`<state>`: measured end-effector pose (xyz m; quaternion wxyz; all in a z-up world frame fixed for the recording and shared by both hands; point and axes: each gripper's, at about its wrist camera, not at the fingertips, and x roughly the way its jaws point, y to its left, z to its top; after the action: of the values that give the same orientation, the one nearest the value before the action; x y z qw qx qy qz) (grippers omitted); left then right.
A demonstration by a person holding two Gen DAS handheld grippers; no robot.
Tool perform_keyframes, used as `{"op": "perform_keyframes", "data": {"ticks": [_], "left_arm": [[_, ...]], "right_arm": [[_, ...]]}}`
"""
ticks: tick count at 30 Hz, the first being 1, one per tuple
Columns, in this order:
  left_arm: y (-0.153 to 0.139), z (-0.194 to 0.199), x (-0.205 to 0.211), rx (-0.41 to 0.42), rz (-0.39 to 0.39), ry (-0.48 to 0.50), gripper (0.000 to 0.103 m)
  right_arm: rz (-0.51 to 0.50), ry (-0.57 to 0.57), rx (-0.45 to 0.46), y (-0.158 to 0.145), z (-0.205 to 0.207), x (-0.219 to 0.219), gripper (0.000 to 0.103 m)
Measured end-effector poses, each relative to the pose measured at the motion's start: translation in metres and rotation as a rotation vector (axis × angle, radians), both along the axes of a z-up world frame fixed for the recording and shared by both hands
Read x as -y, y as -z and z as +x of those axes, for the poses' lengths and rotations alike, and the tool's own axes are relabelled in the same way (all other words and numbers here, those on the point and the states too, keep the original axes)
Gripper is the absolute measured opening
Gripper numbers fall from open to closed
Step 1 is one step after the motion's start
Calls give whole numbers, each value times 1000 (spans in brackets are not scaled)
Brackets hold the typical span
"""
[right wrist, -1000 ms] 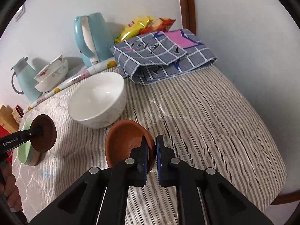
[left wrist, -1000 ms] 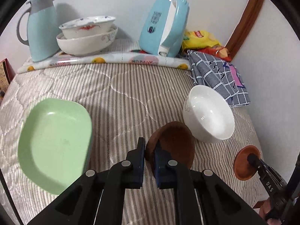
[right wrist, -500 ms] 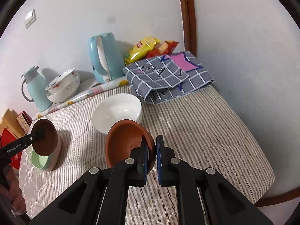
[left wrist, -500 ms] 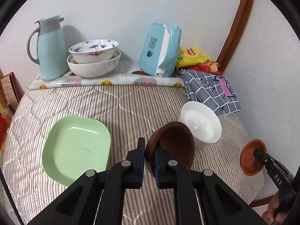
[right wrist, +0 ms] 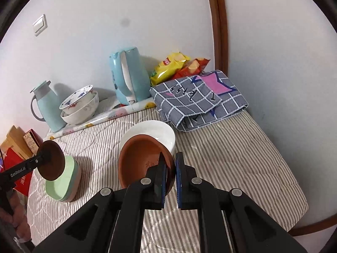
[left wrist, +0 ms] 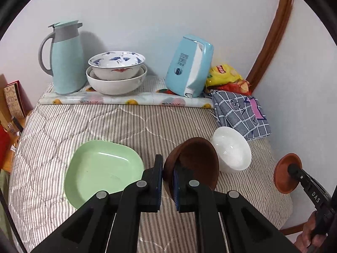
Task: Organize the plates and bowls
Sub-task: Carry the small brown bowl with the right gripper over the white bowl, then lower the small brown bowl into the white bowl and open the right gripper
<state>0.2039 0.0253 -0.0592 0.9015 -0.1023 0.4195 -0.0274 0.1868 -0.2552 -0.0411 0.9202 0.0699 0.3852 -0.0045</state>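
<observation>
Both dishes ride on thin rim pinches: left gripper [left wrist: 167, 181] clamps the dark brown bowl [left wrist: 195, 162], right gripper [right wrist: 170, 177] the terracotta bowl [right wrist: 141, 160], airborne above the striped cloth [left wrist: 105, 122]. A slip risks the white bowl [left wrist: 233, 151] beyond, green plate [left wrist: 101, 168] left.

Striped cloth [left wrist: 130, 126] lies bare mid-table between green plate [left wrist: 101, 168], white bowl [left wrist: 233, 151] and back-wall clutter.

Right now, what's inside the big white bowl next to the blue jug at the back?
A smaller bowl with blue birds sits nested inside the big white bowl, next to the blue jug. It covers the big bowl's bottom, so anything beneath it is hidden.
</observation>
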Motion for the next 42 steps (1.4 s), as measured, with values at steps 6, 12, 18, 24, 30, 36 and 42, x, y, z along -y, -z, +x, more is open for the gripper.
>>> {"op": "perform_keyframes", "data": {"ticks": [6, 12, 18, 24, 30, 36, 42], "left_arm": [[-2, 8, -18, -3, 0, -24, 9], [-3, 19, -32, -3, 3, -50, 9], [4, 35, -37, -18, -2, -55, 9], [15, 49, -39, -33, -9, -57, 9], [30, 64, -37, -63, -2, -54, 9], [42, 76, -35, -83, -3, -51, 9], [47, 87, -33, -91, -9, -48, 9]], "right_arm": [[-9, -14, 2, -3, 14, -12, 8], [-4, -32, -20, 5, 34, -21, 8], [-6, -45, -50, 20, 57, -26, 8], [-13, -54, -88, 37, 82, -28, 8], [-17, -65, -138, 59, 106, -29, 8], [-36, -67, -201, 83, 128, -31, 8], [-42, -85, -235, 96, 141, -34, 8]]}}
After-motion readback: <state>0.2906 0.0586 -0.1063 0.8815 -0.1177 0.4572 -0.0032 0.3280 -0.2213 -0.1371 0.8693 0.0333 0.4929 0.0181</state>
